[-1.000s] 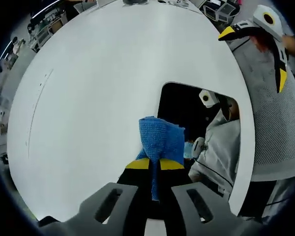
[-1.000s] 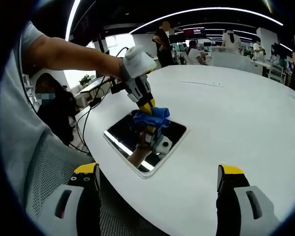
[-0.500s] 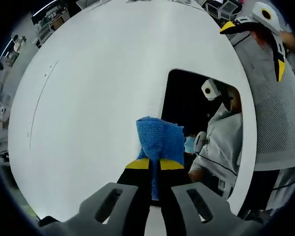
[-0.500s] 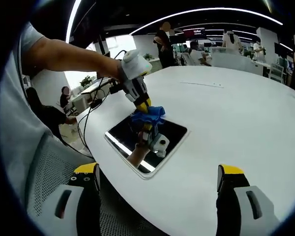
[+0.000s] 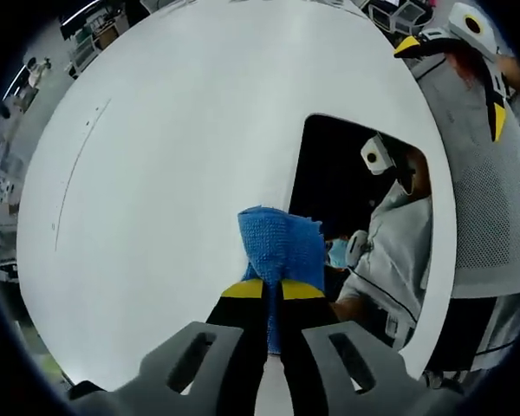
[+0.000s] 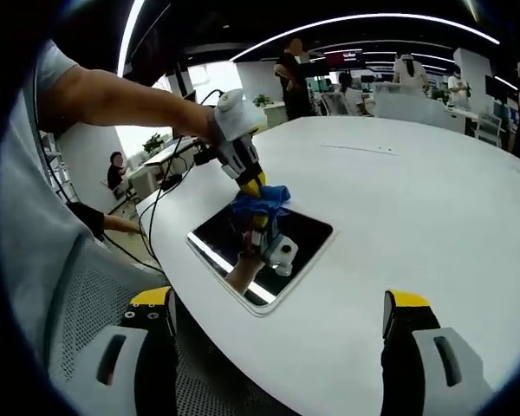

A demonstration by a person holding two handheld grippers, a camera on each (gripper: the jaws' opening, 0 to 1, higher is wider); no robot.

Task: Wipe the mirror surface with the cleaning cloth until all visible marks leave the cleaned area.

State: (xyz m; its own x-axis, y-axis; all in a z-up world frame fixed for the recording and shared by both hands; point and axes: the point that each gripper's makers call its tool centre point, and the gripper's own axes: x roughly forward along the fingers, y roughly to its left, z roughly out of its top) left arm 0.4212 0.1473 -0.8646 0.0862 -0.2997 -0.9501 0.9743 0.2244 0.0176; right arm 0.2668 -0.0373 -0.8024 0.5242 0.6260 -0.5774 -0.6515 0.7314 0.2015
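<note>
In the left gripper view, the left tongs (image 5: 271, 299) are rising from 6 o'clock, their yellow-tipped jaws pinched tight on the blue cleaning cloth (image 5: 278, 247), which is bunching up just past the tips. The cloth is pressing on the mirror (image 5: 329, 186) at the mirror's near left edge, toward 6 o'clock of the dark glass. The mirror is lying flat on the white round bench (image 5: 173, 156), and it is reflecting a person in a pale shirt and the gripper itself. At 1 o'clock the right tongs (image 5: 455, 48) are showing in front of the person's grey mesh clothing (image 5: 494, 208), off the bench edge.

In the right gripper view, the right tongs (image 6: 277, 325) are standing wide, 2 yellow-capped jaws well apart at 7 and 5 o'clock, gripping nothing and hovering over the near rim of the bench (image 6: 416, 208). The mirror (image 6: 299, 238) is sitting near the centre, close to the bench's left edge. The left tongs (image 6: 253, 189) are coming in from 10 o'clock, carried by the person's bare forearm (image 6: 121, 95), and they are pushing the cleaning cloth (image 6: 260, 201) down onto the glass near the mirror's far side. Whether marks are remaining on the mirror I cannot tell. Cables (image 6: 169, 191) are trailing off the bench at 9 o'clock, and people (image 6: 293, 74) are standing in the office at 12 o'clock.
</note>
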